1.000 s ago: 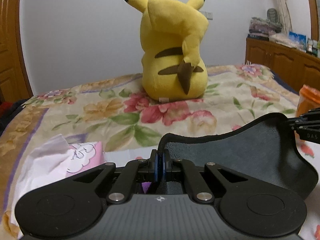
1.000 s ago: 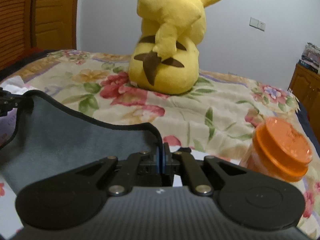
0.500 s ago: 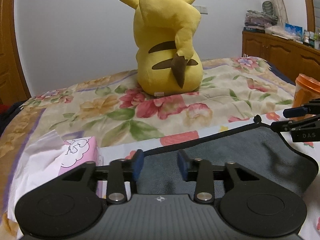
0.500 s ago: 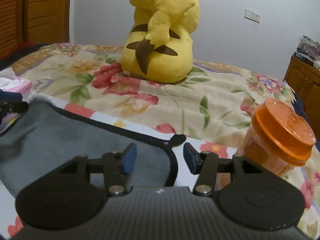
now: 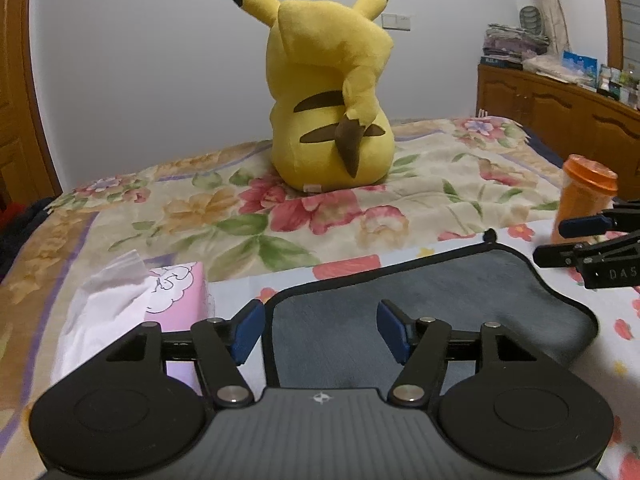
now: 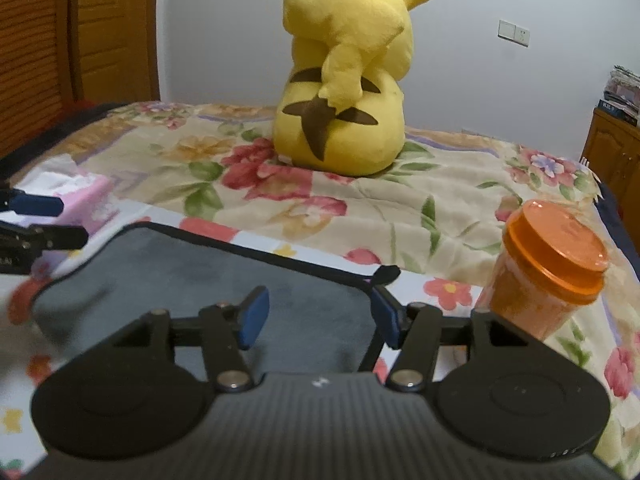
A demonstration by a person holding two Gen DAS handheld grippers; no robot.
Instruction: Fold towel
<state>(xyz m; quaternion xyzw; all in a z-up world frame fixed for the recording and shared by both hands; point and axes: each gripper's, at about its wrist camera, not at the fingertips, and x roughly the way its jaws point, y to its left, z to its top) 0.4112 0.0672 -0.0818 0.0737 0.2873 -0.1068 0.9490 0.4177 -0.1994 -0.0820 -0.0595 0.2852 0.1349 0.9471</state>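
A dark grey towel (image 5: 420,300) with a black hem lies folded flat on the flowered bedspread; it also shows in the right wrist view (image 6: 224,280). My left gripper (image 5: 322,330) is open and empty, just above the towel's near left part. My right gripper (image 6: 318,316) is open and empty over the towel's right corner, near its small hanging loop (image 6: 386,274). Each gripper's fingers show at the edge of the other's view.
A yellow Pikachu plush (image 5: 332,92) sits on the bed behind the towel. A pink tissue pack (image 5: 160,292) lies left of the towel. An orange-lidded jar (image 6: 548,276) stands at its right. Wooden cabinets (image 5: 560,104) stand at far right.
Both grippers were shut on the towel's raised edge a second ago. They laid it down, opened, let go and drew back a little. The towel now lies flat.
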